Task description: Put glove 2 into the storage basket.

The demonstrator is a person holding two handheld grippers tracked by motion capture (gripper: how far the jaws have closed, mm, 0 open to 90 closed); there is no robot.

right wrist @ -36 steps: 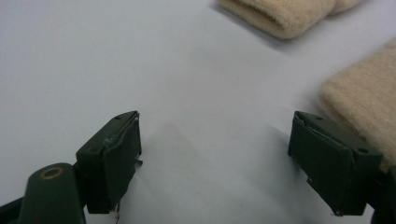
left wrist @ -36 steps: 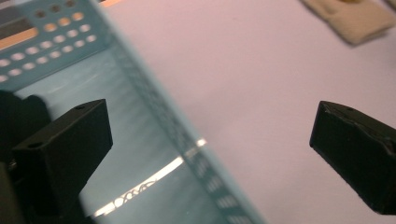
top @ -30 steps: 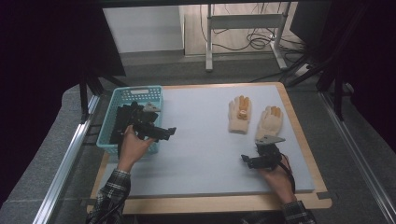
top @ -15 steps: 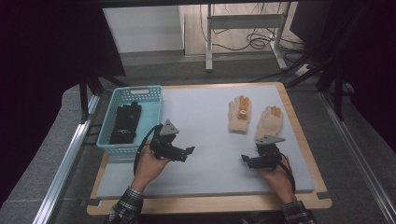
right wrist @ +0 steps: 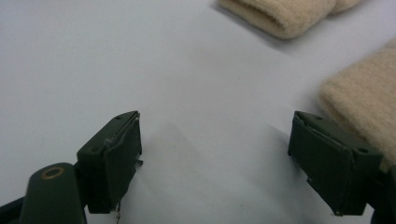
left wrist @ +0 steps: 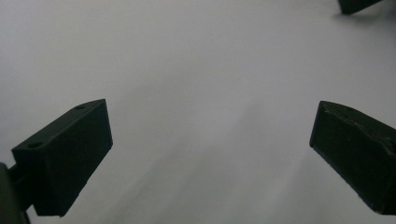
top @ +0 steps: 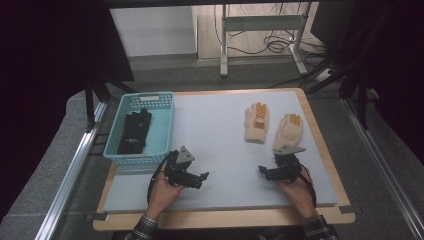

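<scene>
A pair of black gloves point(top: 134, 131) lies inside the teal basket point(top: 165, 123) at the table's left. Two cream gloves with orange fingertips rest on the grey mat at the right: one point(top: 257, 123) nearer the middle, the other point(top: 289, 131) beside it. My left gripper point(top: 202, 177) sits low over the mat just right of the basket's near corner, open, with bare mat between its jaws point(left wrist: 210, 154). My right gripper point(top: 262, 171) rests near the front right, open and empty point(right wrist: 215, 154). The cuffs of the cream gloves point(right wrist: 289, 16) point(right wrist: 364, 100) lie just beyond and beside its right jaw.
The mat point(top: 220, 150) lies on a wooden tabletop whose edge point(top: 225, 220) runs along the front. A metal rail point(top: 70, 175) borders the left side. A white table frame point(top: 260, 25) and cables stand on the floor behind.
My left gripper has come out of the basket, leaving the black gloves there, and moved right and down toward the front of the mat. The right gripper has stayed put.
</scene>
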